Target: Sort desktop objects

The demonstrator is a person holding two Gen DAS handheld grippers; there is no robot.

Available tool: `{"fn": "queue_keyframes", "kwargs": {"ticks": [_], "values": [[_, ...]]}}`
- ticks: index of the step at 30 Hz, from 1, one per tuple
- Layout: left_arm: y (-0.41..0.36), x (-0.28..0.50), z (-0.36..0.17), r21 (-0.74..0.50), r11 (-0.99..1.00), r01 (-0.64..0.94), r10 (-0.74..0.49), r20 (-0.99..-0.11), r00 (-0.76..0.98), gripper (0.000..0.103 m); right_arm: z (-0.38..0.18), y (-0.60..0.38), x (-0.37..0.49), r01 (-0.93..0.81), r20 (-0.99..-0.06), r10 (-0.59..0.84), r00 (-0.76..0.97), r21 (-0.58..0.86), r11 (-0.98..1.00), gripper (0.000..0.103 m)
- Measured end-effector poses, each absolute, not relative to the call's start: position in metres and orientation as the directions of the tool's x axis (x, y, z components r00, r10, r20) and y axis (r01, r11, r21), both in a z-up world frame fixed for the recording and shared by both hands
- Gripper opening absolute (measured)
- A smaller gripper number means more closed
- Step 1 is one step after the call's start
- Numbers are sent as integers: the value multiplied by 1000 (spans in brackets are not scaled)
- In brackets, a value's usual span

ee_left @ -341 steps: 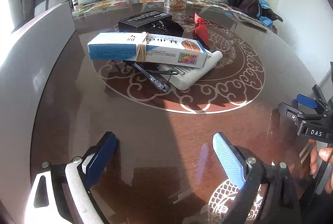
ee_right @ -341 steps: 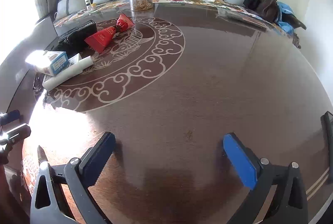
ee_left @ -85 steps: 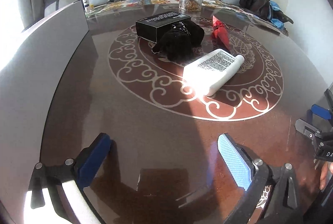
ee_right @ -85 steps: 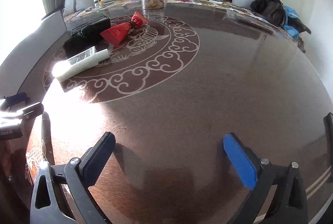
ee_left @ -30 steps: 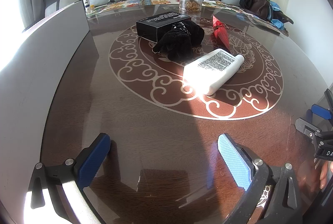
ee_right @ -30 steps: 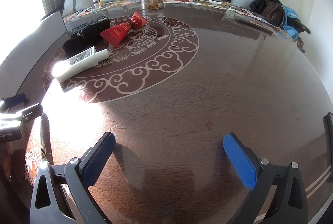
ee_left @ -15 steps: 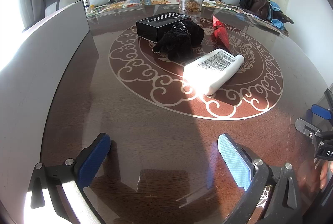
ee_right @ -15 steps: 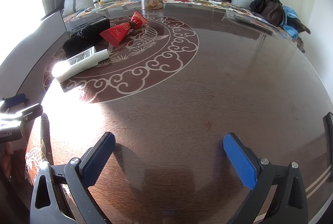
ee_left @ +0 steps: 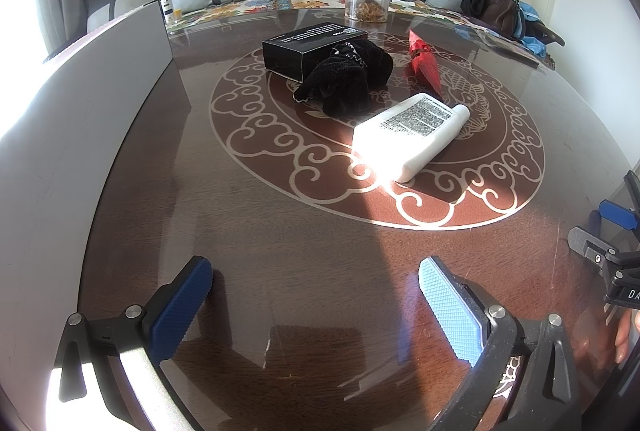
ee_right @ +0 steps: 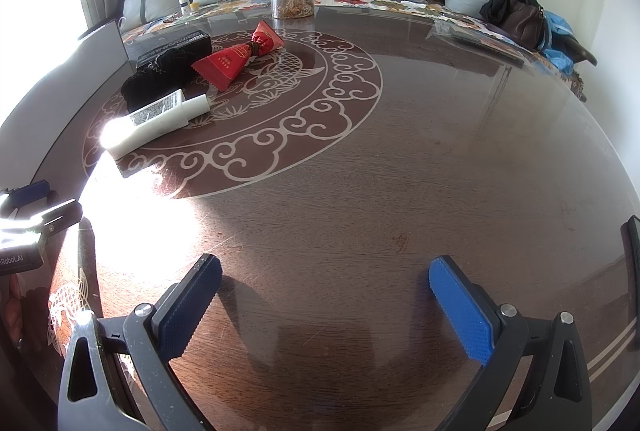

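Beyond the left gripper point(ee_left: 314, 305) — spread wide, empty — a white bottle point(ee_left: 412, 135) is seen lying diagonally, cap far-right.

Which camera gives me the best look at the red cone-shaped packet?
The right wrist view: the red cone-shaped packet shows full length, gathered neck included. The left wrist view shows it end-on, narrower.

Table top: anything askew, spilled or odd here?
No spill or damage. The white bottle lies on its side, and the black cloth is slumped against the black box. Both tools, left and right, are open and empty.
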State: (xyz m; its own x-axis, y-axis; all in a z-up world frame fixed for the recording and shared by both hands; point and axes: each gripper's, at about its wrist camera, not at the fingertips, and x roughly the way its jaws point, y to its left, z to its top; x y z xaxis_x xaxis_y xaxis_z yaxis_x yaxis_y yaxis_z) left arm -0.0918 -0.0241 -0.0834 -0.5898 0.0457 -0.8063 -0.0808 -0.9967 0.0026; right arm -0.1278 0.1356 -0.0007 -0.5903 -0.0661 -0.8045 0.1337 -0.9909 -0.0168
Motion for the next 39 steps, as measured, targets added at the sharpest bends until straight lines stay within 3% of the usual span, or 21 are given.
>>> {"fn": "queue_keyframes", "kwargs": {"ticks": [9,39], "values": [[-33,-96,-81,5,-984,-179,97,-825,-556,103,-1,136,-128,134,-804,-66,-590,-16,-991,103],[-55,-92,-83,5,-990,-142,79,-808,-583,103,1,138,-126,117,-803,-56,-593,-17,-993,103]]}}
